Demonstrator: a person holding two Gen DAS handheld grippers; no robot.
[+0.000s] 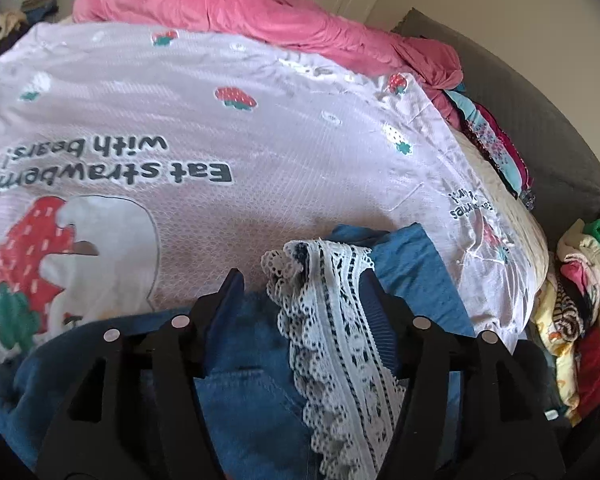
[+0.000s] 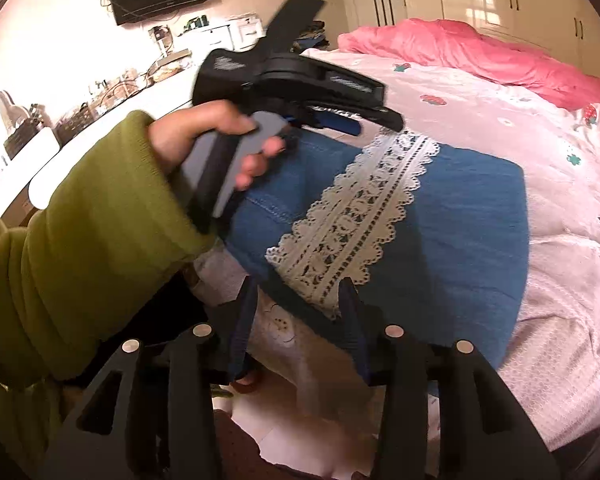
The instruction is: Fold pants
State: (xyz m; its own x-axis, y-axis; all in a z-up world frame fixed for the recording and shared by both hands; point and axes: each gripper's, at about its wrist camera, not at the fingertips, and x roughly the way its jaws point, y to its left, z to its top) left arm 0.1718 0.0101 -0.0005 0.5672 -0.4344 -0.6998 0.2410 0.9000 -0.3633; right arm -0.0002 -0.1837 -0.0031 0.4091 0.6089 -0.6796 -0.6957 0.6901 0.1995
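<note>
The pants (image 2: 440, 208), blue denim with a white lace strip (image 2: 356, 216) running across them, lie folded flat on the near part of the bed, on a pale pink quilt (image 1: 260, 128) printed with strawberries and the words "Eat strawberries with bears!". A rumpled pink blanket (image 1: 260, 8) lies along the far side of the bed, and stacks of folded clothes (image 1: 580, 300) sit to the right of it.

The left tool (image 1: 304, 280) has its 2 fingers parted, with denim and the lace edge between them; the pads do not seem to press on the cloth. In the right wrist view, a hand (image 2: 204, 140) in a green sleeve (image 2: 80, 240) holds this tool by its grey handle at the far left edge of the pants.

The right tool (image 2: 300, 292) also stands partly open, its fingers either side of the near edge of the pants, gripping nothing
</note>
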